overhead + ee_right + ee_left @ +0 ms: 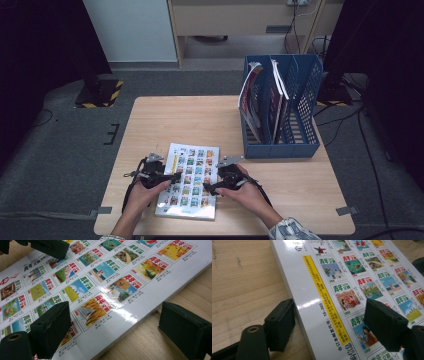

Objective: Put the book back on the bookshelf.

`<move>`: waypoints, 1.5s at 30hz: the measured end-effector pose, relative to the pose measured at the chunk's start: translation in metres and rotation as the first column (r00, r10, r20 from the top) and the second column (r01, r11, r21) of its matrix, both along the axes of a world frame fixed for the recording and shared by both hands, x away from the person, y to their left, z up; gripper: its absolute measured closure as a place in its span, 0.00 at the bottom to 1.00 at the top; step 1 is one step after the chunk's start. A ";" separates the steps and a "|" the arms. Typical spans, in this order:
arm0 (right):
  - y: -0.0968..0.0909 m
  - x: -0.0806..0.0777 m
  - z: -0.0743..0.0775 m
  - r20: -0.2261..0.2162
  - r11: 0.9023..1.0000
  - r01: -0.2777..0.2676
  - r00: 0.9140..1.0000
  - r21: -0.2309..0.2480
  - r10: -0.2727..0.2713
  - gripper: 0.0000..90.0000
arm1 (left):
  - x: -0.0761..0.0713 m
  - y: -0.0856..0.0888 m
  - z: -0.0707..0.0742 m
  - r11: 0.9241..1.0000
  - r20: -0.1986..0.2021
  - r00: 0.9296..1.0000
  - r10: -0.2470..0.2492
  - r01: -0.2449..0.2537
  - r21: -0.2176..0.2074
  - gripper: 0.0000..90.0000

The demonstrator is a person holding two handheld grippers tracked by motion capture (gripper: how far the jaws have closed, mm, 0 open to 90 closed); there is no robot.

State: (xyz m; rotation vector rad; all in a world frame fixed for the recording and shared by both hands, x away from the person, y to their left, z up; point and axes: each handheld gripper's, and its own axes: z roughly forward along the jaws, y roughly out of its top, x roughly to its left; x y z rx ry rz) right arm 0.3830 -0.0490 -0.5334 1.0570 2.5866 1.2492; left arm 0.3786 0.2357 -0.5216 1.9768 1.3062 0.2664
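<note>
Tools are straddling the magazine [188, 181] edges on the table [210, 120]: left tool [329, 322] and right tool [120, 332] both gaping, nothing gripped yet; lifting is pending.

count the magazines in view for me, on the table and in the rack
3 that I can make out: one magazine flat on the table between the two tongs, and two upright in the blue file rack, a red-covered one and another. More may be hidden inside.
</note>
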 end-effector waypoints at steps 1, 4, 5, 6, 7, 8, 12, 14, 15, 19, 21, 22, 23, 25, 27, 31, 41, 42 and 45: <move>0.000 0.000 0.000 -0.001 1.000 0.000 1.000 0.001 0.000 0.12 | 0.000 0.000 0.001 1.000 0.001 1.000 0.000 0.000 0.002 0.29; -0.001 0.000 0.000 0.000 1.000 -0.005 1.000 -0.002 0.005 0.11 | -0.001 0.001 0.002 1.000 0.002 1.000 -0.003 0.003 0.003 0.32; -0.001 0.000 0.000 0.000 1.000 -0.004 1.000 -0.001 0.004 0.11 | -0.002 0.001 0.003 1.000 0.005 1.000 -0.005 0.005 0.005 0.32; -0.001 0.000 -0.001 0.002 1.000 -0.001 1.000 0.002 0.001 0.11 | -0.002 0.001 0.003 1.000 0.006 1.000 -0.008 0.008 0.004 0.32; -0.001 0.000 0.000 0.001 1.000 -0.002 1.000 -0.002 0.002 0.11 | -0.003 0.002 0.004 1.000 0.007 1.000 -0.006 0.006 -0.005 0.33; -0.001 0.000 -0.001 0.003 1.000 -0.001 1.000 0.001 0.001 0.11 | -0.003 0.002 0.005 1.000 0.011 1.000 -0.005 0.006 -0.011 0.33; -0.001 0.000 0.000 0.000 1.000 -0.002 1.000 -0.002 0.002 0.10 | -0.005 0.005 0.011 0.999 0.028 0.999 -0.015 0.016 -0.039 0.36; -0.001 0.000 0.000 0.002 1.000 -0.003 1.000 -0.001 0.003 0.10 | -0.005 0.005 0.012 0.999 0.031 0.999 -0.017 0.018 -0.048 0.37; -0.001 0.000 0.000 0.001 1.000 -0.002 1.000 -0.001 0.002 0.10 | -0.006 0.005 0.013 0.998 0.035 0.999 -0.023 0.025 -0.057 0.37; -0.001 0.000 -0.001 0.001 1.000 -0.002 1.000 0.001 0.002 0.10 | -0.008 0.006 0.019 0.993 0.053 0.998 -0.046 0.052 -0.106 0.43; -0.001 0.000 -0.001 0.003 1.000 -0.003 1.000 0.001 0.003 0.10 | -0.008 0.005 0.019 0.994 0.055 0.997 -0.051 0.056 -0.096 0.43; -0.001 0.000 0.000 0.000 1.000 -0.004 1.000 -0.002 0.004 0.10 | -0.008 0.005 0.018 0.994 0.055 0.997 -0.054 0.059 -0.096 0.43; -0.001 0.000 -0.001 0.002 1.000 -0.003 1.000 0.001 0.003 0.10 | -0.008 0.005 0.018 0.993 0.056 0.997 -0.057 0.062 -0.099 0.43; -0.001 0.000 0.000 0.001 1.000 -0.003 1.000 0.000 0.003 0.10 | -0.008 0.005 0.019 0.993 0.055 0.997 -0.059 0.065 -0.101 0.44; -0.001 0.000 -0.001 0.002 1.000 -0.004 1.000 0.002 0.004 0.10 | -0.007 0.004 0.016 0.995 0.045 0.997 -0.059 0.062 -0.077 0.44; -0.001 0.000 -0.001 0.002 1.000 -0.004 1.000 0.001 0.004 0.10 | -0.006 0.002 0.012 0.997 0.040 0.998 -0.050 0.052 -0.053 0.44; 0.000 0.000 -0.001 0.003 1.000 -0.004 1.000 0.004 0.004 0.10 | 0.001 0.004 -0.002 0.999 -0.011 1.000 -0.022 0.021 -0.025 0.27; 0.000 0.000 -0.001 0.003 1.000 -0.004 1.000 0.004 0.004 0.10 | 0.001 0.003 -0.002 0.999 -0.009 1.000 -0.020 0.019 -0.027 0.26; -0.001 0.000 -0.001 0.002 1.000 -0.006 1.000 0.005 0.006 0.10 | 0.002 0.002 -0.003 1.000 -0.007 1.000 -0.011 0.011 -0.028 0.24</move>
